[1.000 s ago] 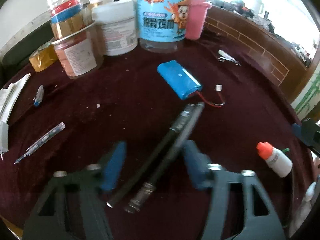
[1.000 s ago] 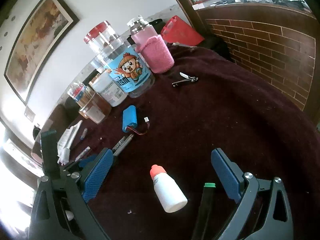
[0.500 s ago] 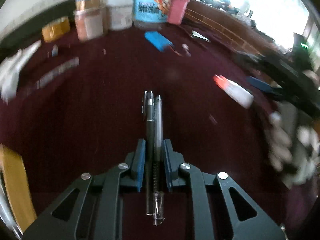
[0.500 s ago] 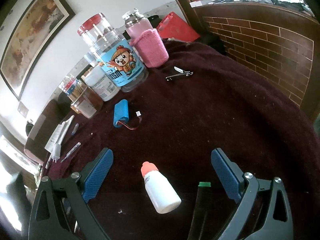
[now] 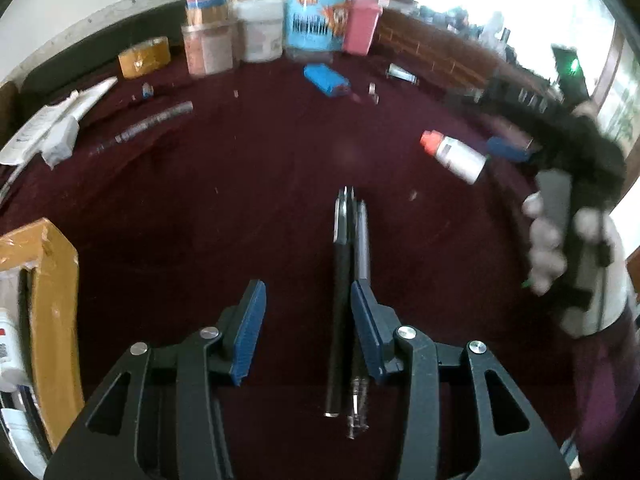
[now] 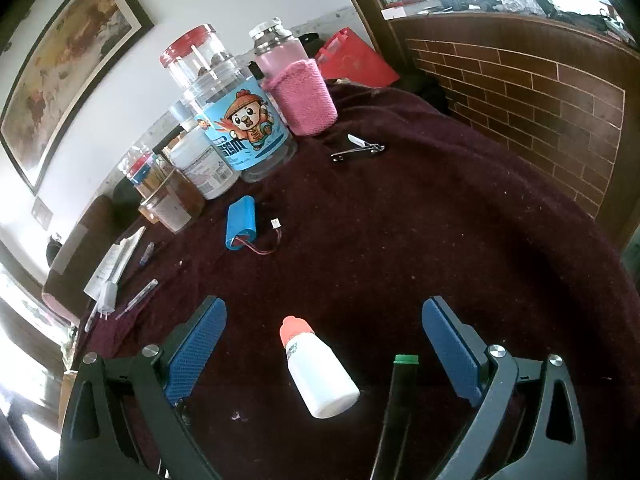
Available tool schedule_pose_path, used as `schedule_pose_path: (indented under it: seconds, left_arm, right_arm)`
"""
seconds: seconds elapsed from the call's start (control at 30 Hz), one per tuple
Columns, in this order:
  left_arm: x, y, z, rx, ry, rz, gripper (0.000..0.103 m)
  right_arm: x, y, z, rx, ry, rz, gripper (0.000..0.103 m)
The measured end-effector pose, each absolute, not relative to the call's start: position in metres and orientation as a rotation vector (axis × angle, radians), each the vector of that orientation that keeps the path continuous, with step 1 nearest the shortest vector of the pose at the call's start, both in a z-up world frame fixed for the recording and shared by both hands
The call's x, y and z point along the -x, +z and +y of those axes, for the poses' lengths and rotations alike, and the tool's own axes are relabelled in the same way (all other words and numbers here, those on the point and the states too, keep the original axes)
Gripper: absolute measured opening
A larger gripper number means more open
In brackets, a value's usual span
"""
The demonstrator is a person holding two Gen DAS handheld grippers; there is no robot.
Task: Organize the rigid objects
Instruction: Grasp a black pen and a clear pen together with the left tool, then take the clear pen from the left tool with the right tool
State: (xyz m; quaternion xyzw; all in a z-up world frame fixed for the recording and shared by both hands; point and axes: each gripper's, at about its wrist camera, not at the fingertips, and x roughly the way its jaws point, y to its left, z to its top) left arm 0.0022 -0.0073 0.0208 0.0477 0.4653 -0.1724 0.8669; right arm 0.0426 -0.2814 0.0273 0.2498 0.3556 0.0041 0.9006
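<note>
Left wrist only: two pens (image 5: 347, 280) between opening jaws; cardboard box (image 5: 52, 300).

The right tongs (image 6: 320, 344) stand wide apart over the maroon tabletop (image 6: 460, 240). Between them lies a white dropper bottle (image 6: 320, 376) with an orange cap, beside a black marker (image 6: 400, 400) with a green end. Farther off lie a blue battery pack (image 6: 239, 227), nail clippers (image 6: 358, 148) and a blue-labelled jar (image 6: 244, 128).
</note>
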Motion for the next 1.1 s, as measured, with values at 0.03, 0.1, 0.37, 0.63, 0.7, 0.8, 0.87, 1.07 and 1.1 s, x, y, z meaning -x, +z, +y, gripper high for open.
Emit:
schedule_pose_path:
  seconds: [0.03, 0.1, 0.37, 0.63, 0.7, 0.8, 0.87, 1.07, 1.1]
  left_arm:
    - [-0.001, 0.019, -0.009, -0.102, -0.362, 0.966, 0.041]
    - [0.0, 0.018, -0.008, -0.092, -0.38, 0.962, 0.041]
    - [-0.006, 0.014, -0.022, -0.196, -0.318, 0.917, 0.044]
    - [0.005, 0.013, -0.042, -0.268, -0.338, 0.856, 0.01]
    - [0.004, 0.016, -0.03, -0.176, -0.358, 0.885, 0.006]
    - [0.012, 0.02, -0.003, -0.03, -0.364, 0.892, 0.006]
    - [0.024, 0.026, 0.02, 0.082, -0.379, 0.882, 0.006]
    - [0.071, 0.063, 0.081, 0.286, -0.413, 0.757, 0.006]
    - [0.077, 0.068, 0.088, 0.3, -0.416, 0.737, 0.006]
  right_arm:
    - [-0.043, 0.027, -0.282, -0.519, 0.009, 0.737, 0.096]
    - [-0.044, 0.027, -0.282, -0.519, 0.011, 0.738, 0.096]
    - [-0.043, 0.028, -0.279, -0.51, 0.017, 0.736, 0.096]
    - [-0.043, 0.028, -0.278, -0.503, 0.015, 0.728, 0.096]
    - [-0.042, 0.029, -0.278, -0.501, 0.018, 0.719, 0.096]
    - [-0.04, 0.032, -0.276, -0.49, 0.03, 0.694, 0.096]
    - [-0.038, 0.035, -0.273, -0.48, 0.051, 0.67, 0.096]
    - [-0.03, 0.047, -0.246, -0.342, 0.017, 0.665, 0.096]
    - [-0.027, 0.049, -0.239, -0.331, 0.022, 0.694, 0.096]
